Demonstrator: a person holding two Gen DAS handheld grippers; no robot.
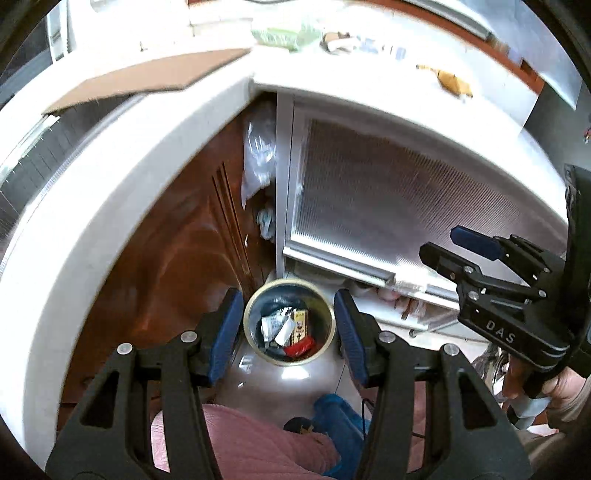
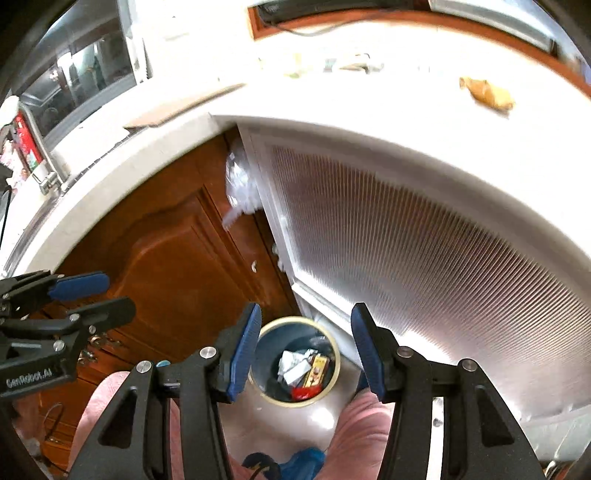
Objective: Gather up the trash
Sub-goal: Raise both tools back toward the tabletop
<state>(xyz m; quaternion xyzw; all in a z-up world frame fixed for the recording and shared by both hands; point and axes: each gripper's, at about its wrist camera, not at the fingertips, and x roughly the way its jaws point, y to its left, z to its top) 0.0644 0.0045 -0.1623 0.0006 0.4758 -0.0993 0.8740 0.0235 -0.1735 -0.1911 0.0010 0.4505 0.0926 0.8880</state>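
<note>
Your fingers stand apart on both tools, with nothing between the blue pads: the left gripper (image 1: 288, 328) shows its two pads either side of an empty gap, and the right gripper (image 2: 304, 350) shows the same. Both point steeply down at the floor. Straight below, framed in each gap, sits the round bin (image 1: 289, 322) with its pale rim, standing on the glossy light floor (image 1: 273, 380) in the corner where the brown wooden cabinet door (image 1: 173, 258) meets the ribbed translucent panel (image 1: 406, 192). Inside the bin lies the trash (image 1: 286, 330): white crumpled paper, a yellow packet and a red wrapper at the near side. More litter waits up on the white countertop (image 1: 155, 147): a yellowish-brown crumpled wrapper (image 1: 452, 83) towards the right, a green packet (image 1: 284, 35) further back, and a flat piece of brown cardboard (image 1: 147, 79) lying over the counter's left edge. A clear plastic bag (image 1: 258, 155) hangs in the gap between cabinet and panel. From the left camera your right tool appears at the far right edge, gripped by your hand (image 1: 554, 387); below, pink trousers (image 1: 258, 435) and a blue shoe (image 1: 340, 417) show.
</note>
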